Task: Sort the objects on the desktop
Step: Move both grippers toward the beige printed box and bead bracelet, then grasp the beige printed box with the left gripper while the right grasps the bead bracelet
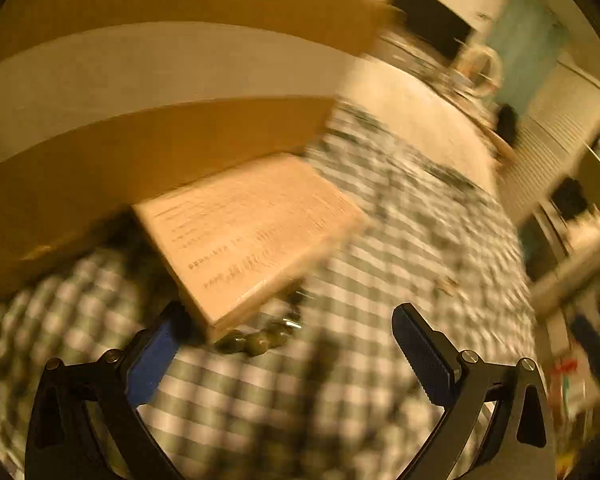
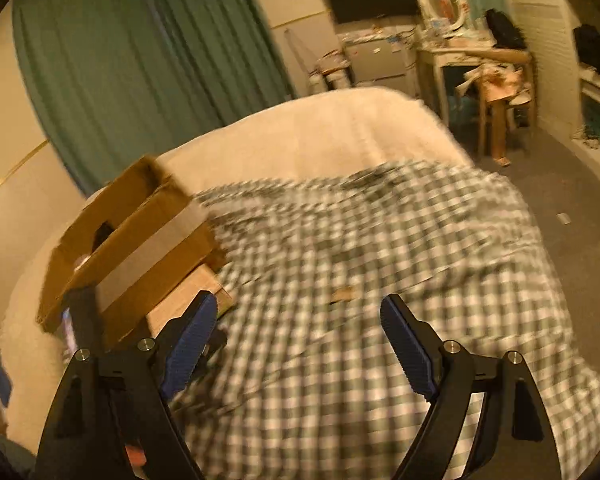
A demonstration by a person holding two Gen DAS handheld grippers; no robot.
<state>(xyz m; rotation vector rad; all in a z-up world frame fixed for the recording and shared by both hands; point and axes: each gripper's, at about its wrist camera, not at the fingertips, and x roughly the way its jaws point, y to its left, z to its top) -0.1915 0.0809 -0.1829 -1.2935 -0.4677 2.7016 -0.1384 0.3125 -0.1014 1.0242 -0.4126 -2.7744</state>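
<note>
Bedroom, checked blanket (image 2: 340, 264) over bed served as work surface. Cardboard box (image 2: 140, 240) sat at 9 o'clock in right view, something dark inside (blurred, unidentifiable). Flat tan box (image 1: 244, 232) lay against its base, green beads (image 1: 260, 340) just beneath at 6 o'clock. Left gripper (image 1: 288, 356) spread wide, empty, near beads. Right gripper (image 2: 300, 348) likewise released, empty. Sorting apparently partway; flat box and beads left.
</note>
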